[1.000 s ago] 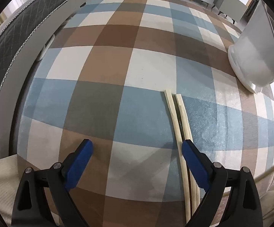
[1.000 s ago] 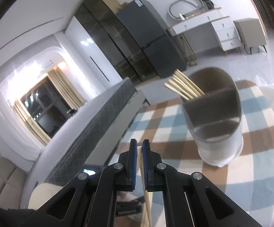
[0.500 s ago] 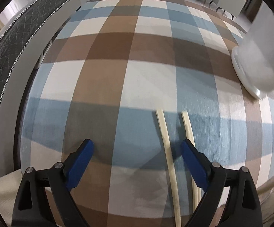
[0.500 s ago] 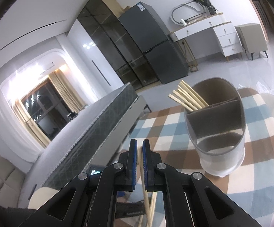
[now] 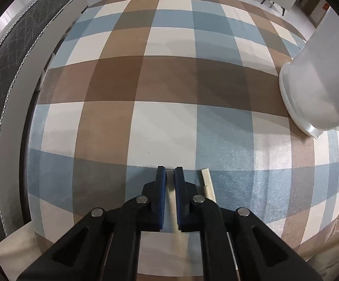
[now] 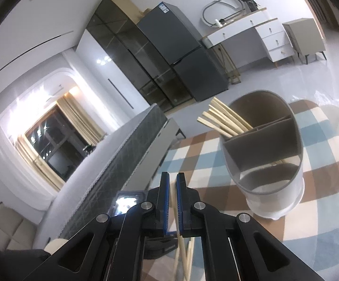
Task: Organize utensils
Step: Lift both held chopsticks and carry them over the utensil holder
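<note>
On the checked tablecloth (image 5: pixel 164 126) lie two pale chopsticks. My left gripper (image 5: pixel 170 175) points steeply down and its jaws are closing on the left chopstick (image 5: pixel 172 199) near its far end, blue pads pressing on it. The second chopstick (image 5: pixel 208 185) lies free just to the right. A white and grey utensil holder (image 5: pixel 317 86) stands at the right. In the right wrist view this holder (image 6: pixel 270 164) has several chopsticks (image 6: pixel 223 119) in its back compartment. My right gripper (image 6: pixel 173 182) hovers shut; the table's chopsticks (image 6: pixel 182 257) show below it.
A grey quilted bed edge (image 5: pixel 3 82) runs along the table's left side. Beyond the table stand a dark fridge (image 6: pixel 181 53) and a white dresser (image 6: pixel 251 35). A pale round thing under clear plastic (image 6: pixel 336 126) sits behind the holder.
The left gripper slid over the left chopstick and went from wide open to shut on it. The two chopsticks have spread apart. The right gripper stayed shut and barely moved.
</note>
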